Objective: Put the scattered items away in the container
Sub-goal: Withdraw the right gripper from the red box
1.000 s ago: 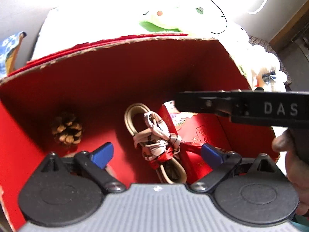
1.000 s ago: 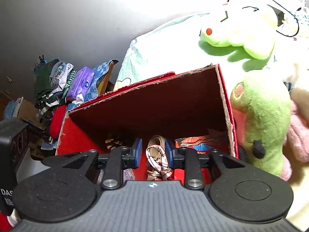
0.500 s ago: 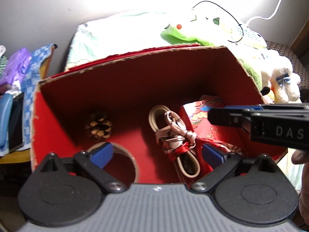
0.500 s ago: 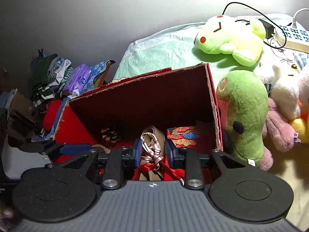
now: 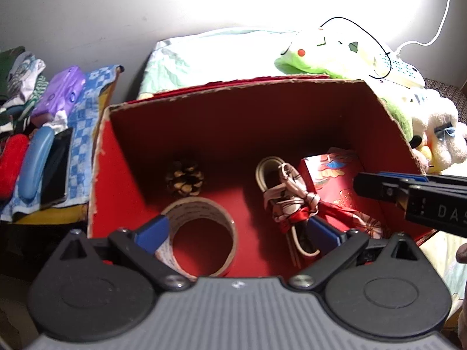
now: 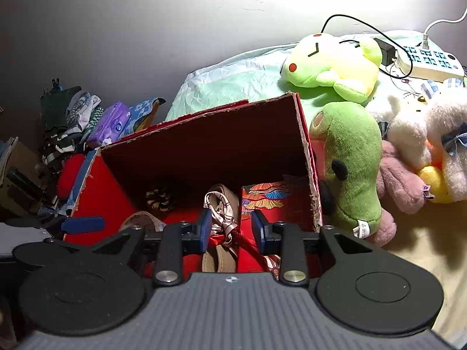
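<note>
Since the earlier frame, both cameras see the red box [image 5: 251,122] from further back and higher, so the tape roll [image 5: 201,227] near its front wall is now in full view, and the fingers of our right gripper [image 6: 232,229] stand a little wider than before.

We hold the left gripper [image 5: 236,230] above the front of the box; its blue fingers [image 5: 153,230] are spread wide and they hold nothing. The tape roll lies on the box floor between and below them, but we cannot tell if the left finger touches it. Our right gripper is opening at this moment. The patterned scarf [image 6: 220,213], knotted around a beige cable [image 6: 219,258], sits between its fingers, and the pads do not press on it.

Inside the box we see also a pine cone [image 5: 184,178] near the back wall and a red printed packet [image 5: 335,175] that leans at the right side. The scarf and cable lie in the middle of the floor.

Right of the box, plush toys lie on the bed: a green one [image 6: 348,160] is just beside the box wall.
</note>
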